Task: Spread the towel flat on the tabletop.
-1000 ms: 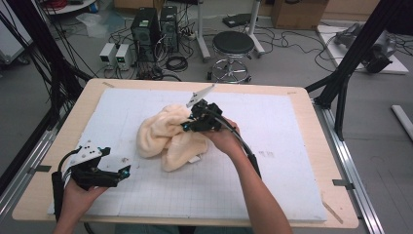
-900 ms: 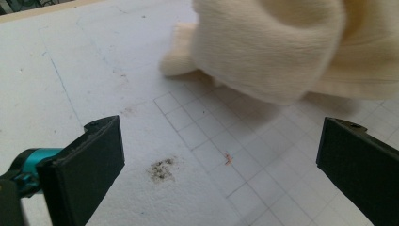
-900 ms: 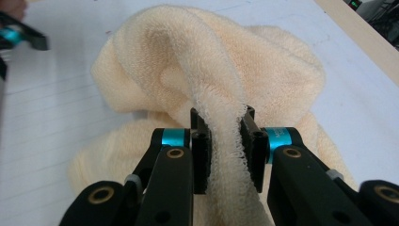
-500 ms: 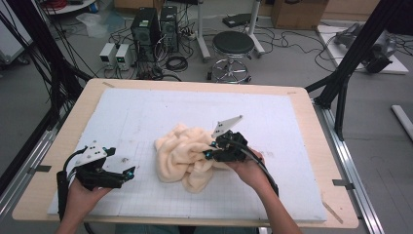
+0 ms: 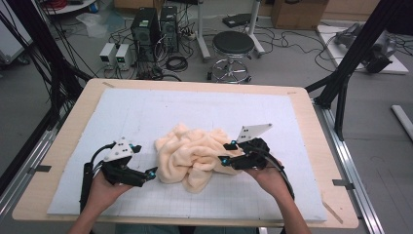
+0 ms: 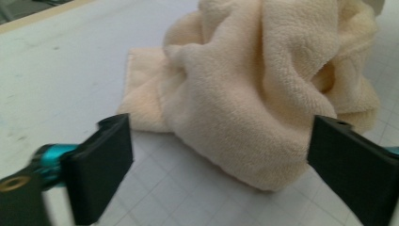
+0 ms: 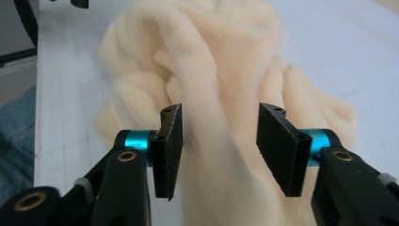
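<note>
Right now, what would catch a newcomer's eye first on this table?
A crumpled cream towel heaped near the middle of the white gridded mat. A hand-held black tool flanks it on each side: the left tool open just short of it, the right tool with jaws just opened astride a fold.

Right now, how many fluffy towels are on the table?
1. A single cream towel lies crumpled in a heap near the middle of the white mat, between the left gripper and the right gripper. Its folds could hide something underneath.
</note>
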Tool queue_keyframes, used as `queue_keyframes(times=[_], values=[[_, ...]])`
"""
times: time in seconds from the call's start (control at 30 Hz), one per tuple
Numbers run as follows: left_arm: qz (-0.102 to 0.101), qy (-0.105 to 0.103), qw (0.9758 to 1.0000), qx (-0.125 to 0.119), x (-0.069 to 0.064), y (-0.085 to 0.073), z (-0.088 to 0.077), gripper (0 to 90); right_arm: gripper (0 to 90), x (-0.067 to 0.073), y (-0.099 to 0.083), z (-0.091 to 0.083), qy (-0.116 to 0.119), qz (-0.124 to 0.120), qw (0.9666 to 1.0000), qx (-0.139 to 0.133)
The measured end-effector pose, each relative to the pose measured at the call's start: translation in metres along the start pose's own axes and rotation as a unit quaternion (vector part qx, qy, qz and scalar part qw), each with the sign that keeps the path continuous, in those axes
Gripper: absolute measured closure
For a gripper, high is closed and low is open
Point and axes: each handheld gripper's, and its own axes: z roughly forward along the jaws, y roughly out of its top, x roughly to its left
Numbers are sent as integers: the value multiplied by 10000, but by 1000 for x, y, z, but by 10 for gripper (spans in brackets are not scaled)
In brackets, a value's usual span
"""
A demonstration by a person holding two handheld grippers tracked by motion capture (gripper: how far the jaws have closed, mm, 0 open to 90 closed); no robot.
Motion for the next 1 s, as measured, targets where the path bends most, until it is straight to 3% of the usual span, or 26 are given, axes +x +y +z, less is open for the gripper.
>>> queue_keyframes(times=[0.03, 0.23, 0.3, 0.37, 0.47, 0.57, 0.63, 0.73, 0.77, 0.8, 0.83, 0.9, 0.97, 1.0], values=[[-55, -156, 9998, 118, 1, 2, 9, 210, 521, -5, -10, 0, 33, 86, 9998, 155], [-99, -415, 9988, 237, 10, 7, 33, 386, 512, -11, -30, 16, 171, 226, 9991, 319], [-73, -453, 9986, 249, 10, 7, 37, 501, 600, -12, -33, 23, 271, 291, 9987, 317], [38, -522, 9978, 411, 10, 6, 44, 654, 730, -11, -34, 27, 262, 198, 9984, 457], [-58, -521, 9978, 415, 13, 6, 43, 761, 798, -9, -33, 26, 298, 68, 9982, 515], [-125, -459, 9984, 304, 17, 9, 33, 793, 814, -10, -32, 14, 301, 140, 9988, 350], [23, -364, 9990, 241, 15, 18, 19, 795, 819, -6, -28, -4, 197, 55, 9995, 234], [109, -298, 9993, 179, 13, 24, 8, 795, 820, 0, -24, -16, 106, -31, 9998, 166], [175, -330, 9992, 112, 10, 29, -3, 793, 824, 7, -21, -29, 60, -88, 9999, 91], [175, -330, 9992, 112, 10, 29, -3, 792, 824, 7, -21, -29, 60, -88, 9999, 91], [312, -327, 9990, 41, 5, 31, -14, 792, 830, 18, -21, -39, 41, -180, 9998, 41], [376, -349, 9987, 52, 1, 31, -20, 792, 830, 22, -21, -41, 18, -262, 9996, 49], [344, -410, 9986, 30, -10, 19, -27, 786, 830, 46, -29, -45, 62, -326, 9994, 137], [344, -410, 9986, 30, -10, 19, -27, 785, 831, 52, -33, -44, 79, -308, 9994, 130]])
